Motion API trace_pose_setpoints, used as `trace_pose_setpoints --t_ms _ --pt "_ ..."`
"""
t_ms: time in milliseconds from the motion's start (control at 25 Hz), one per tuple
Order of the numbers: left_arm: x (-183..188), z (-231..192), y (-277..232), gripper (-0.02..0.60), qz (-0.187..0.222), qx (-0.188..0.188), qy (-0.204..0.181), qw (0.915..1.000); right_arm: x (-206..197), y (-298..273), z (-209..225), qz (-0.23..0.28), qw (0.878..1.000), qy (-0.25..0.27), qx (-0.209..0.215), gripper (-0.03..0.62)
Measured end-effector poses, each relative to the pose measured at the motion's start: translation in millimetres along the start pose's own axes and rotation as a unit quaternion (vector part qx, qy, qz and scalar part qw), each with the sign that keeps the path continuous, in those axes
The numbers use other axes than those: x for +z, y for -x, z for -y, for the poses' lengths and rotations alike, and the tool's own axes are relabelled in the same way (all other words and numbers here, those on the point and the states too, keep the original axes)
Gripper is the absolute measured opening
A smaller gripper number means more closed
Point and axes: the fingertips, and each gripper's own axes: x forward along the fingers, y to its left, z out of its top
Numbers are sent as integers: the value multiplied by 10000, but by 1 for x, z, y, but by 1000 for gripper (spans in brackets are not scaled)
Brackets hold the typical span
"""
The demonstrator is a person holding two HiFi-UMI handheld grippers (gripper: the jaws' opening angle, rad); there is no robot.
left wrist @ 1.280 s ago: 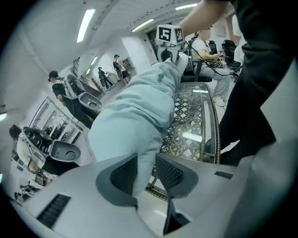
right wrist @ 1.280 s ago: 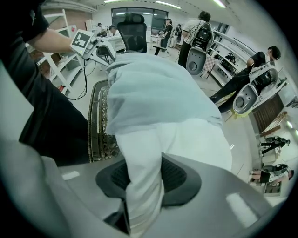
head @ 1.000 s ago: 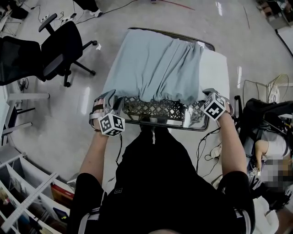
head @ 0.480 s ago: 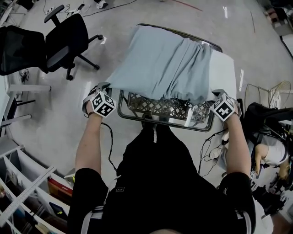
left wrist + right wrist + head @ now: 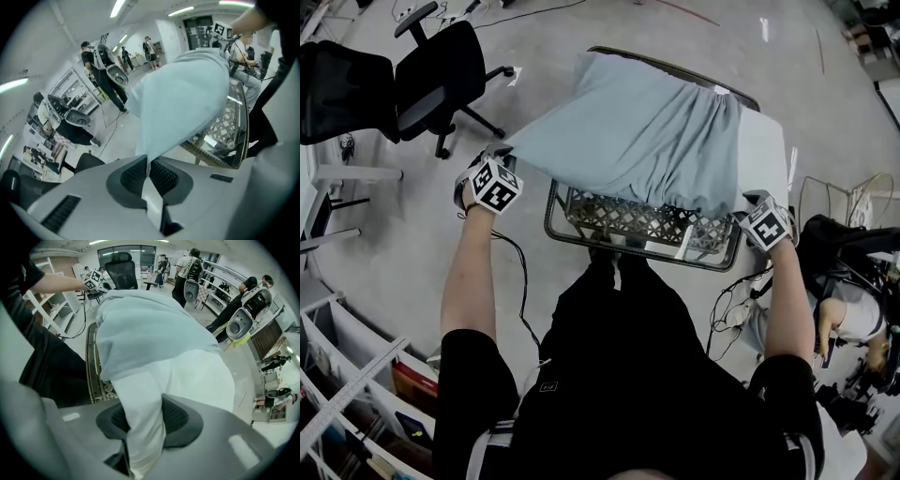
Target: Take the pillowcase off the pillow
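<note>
While the pale blue pillowcase (image 5: 628, 131) is stretched left past the woven table (image 5: 642, 230), its corner is pinched in the fully closed left gripper (image 5: 147, 164), the white pillow (image 5: 764, 150) is squeezed at its near corner by the part-closed right gripper (image 5: 140, 413), a black office chair (image 5: 441, 80) is seen well apart at left, grey floor (image 5: 412, 253) is spread all round.

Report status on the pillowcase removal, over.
Left gripper shut on pillowcase corner. Right gripper shut on white pillow. Pillowcase covers most of pillow. Office chair off left, apart.
</note>
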Motion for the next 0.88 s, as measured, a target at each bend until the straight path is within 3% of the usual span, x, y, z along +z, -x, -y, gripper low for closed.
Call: trace_pose_setpoints --t_ms 80,160,280,360,480,600,800,880 --pt "15 15 7 44 249 -43 -351 9991 0 0 4 -144 9999 31 -79 163" --pt "29 42 18 183 512 -149 -843 9950 1 -1 4 -219 9997 57 -119 164" --pt "59 92 41 186 1057 -445 -1204 9861 3 -3 3 -201 9996 146 -167 167" --pt "76 118 44 186 1196 -548 -1504 9798 5 -2 2 -168 9995 183 -207 169" --pt "77 135 27 186 925 -609 -1906 9754 2 -4 -2 -169 9995 184 -195 173" --pt "72 137 18 195 818 -783 -1782 9775 -1 -5 -6 -174 9995 187 -205 176" --pt "58 146 11 209 532 -958 -2107 9714 -2 -7 -4 -160 9994 167 -242 178" --pt "52 145 4 209 422 -880 -2084 9732 -3 -7 -5 -186 9994 177 -238 178"
